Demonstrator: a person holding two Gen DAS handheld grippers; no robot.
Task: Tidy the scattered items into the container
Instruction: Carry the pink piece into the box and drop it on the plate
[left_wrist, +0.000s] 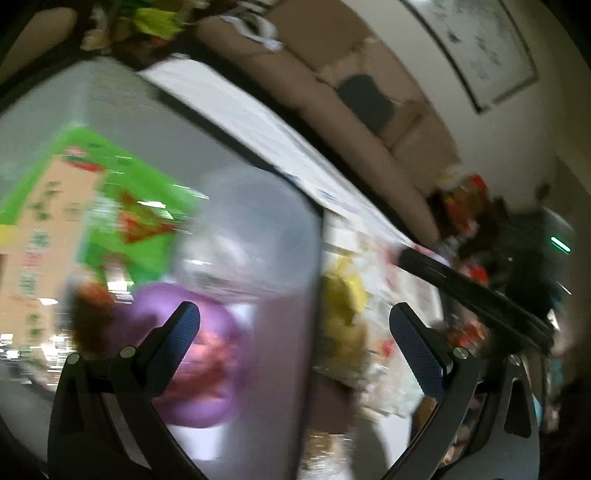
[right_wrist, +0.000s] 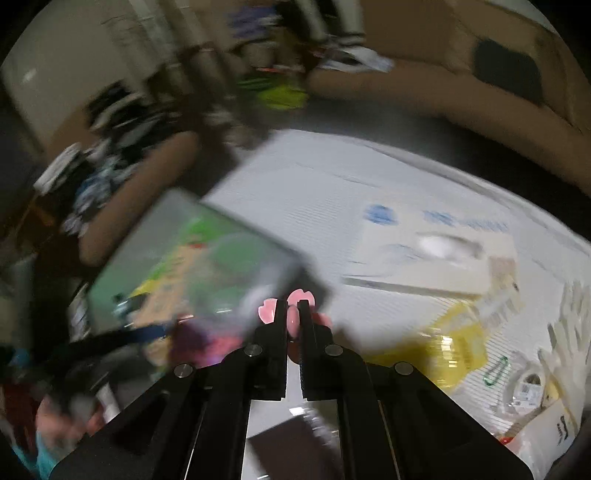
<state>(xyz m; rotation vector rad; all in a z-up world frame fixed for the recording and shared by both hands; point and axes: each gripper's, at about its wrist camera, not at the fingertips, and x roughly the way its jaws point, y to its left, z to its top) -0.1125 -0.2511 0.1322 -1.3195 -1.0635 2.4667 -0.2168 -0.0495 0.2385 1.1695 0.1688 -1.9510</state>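
Note:
The grey translucent container holds a green packet and a purple packet. My left gripper is open and empty, its fingers either side of the container's near corner, above it. In the right wrist view my right gripper is shut on a small pink item, whose petal-like edges poke out past the fingertips. It hangs over the white table, just right of the container. A yellow packet lies on the table to the right. Everything is motion-blurred.
A flat white box, white gloves and a tape roll lie at the table's right. A brown sofa runs behind the table. More loose wrappers lie right of the container.

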